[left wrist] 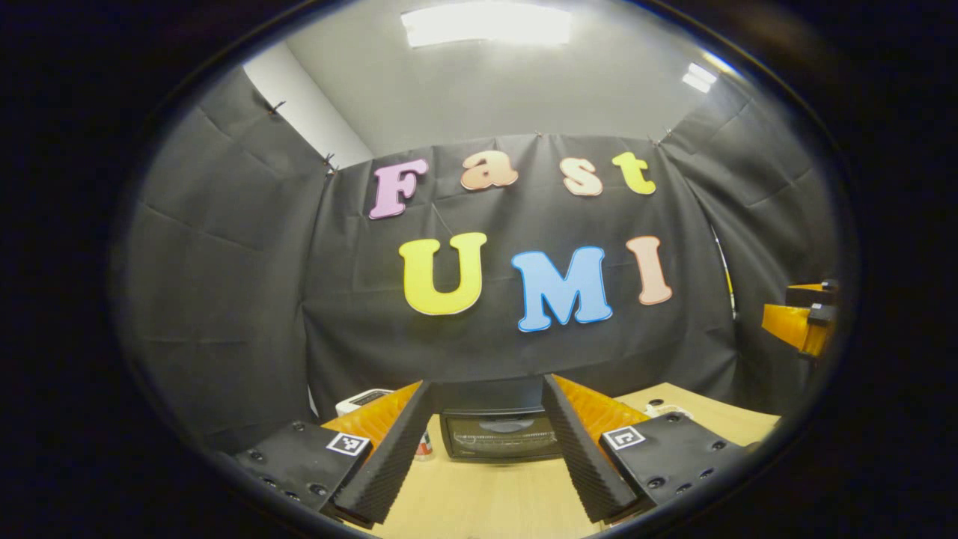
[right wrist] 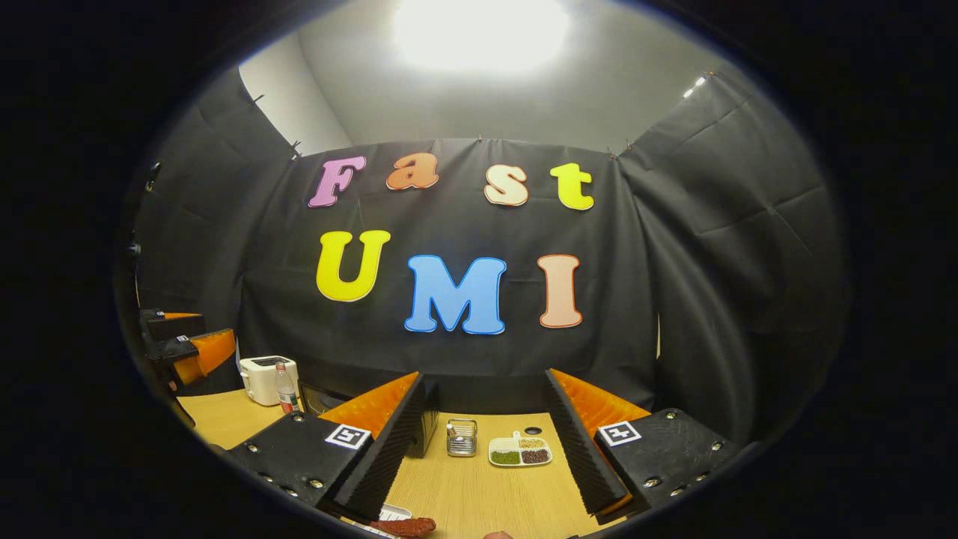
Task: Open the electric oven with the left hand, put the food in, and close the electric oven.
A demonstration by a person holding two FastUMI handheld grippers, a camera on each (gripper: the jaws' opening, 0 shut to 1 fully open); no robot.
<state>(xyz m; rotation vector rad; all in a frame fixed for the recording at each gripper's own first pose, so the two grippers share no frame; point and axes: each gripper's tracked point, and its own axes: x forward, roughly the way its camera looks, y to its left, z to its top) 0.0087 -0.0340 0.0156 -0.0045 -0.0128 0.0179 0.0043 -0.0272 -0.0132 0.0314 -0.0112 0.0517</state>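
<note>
Both grippers held high, nothing started yet, by my read. My left gripper (left wrist: pixel 486 449) has its fingers spread wide, holding nothing; the electric oven (left wrist: pixel 500 434) sits dead ahead between them at the far side of the table (left wrist: pixel 479 501), door shut. My right gripper (right wrist: pixel 483 457) is spread just as wide, also empty. The food (right wrist: pixel 408 526), a reddish sausage-like piece on a white plate (right wrist: pixel 389 515), lies at the very bottom edge of the right gripper view, under the fingers, barely visible.

Risks as I see them:
- Can't make out the door handle in the left gripper view, too small and dark. If I go in blind the fingers may slip off the glass or shove the whole oven back.
- A toaster (right wrist: pixel 263 378) and bottle (right wrist: pixel 284 389) stand just left of the oven; a wide swing w/ the left could tip the bottle.
- Food is nearly out of frame, so the right grab is poorly sighted; could pinch the plate rim instead.
- A wire rack (right wrist: pixel 462 437) and a snack dish (right wrist: pixel 520 451) sit mid-table, in the right's path to the oven.
</note>
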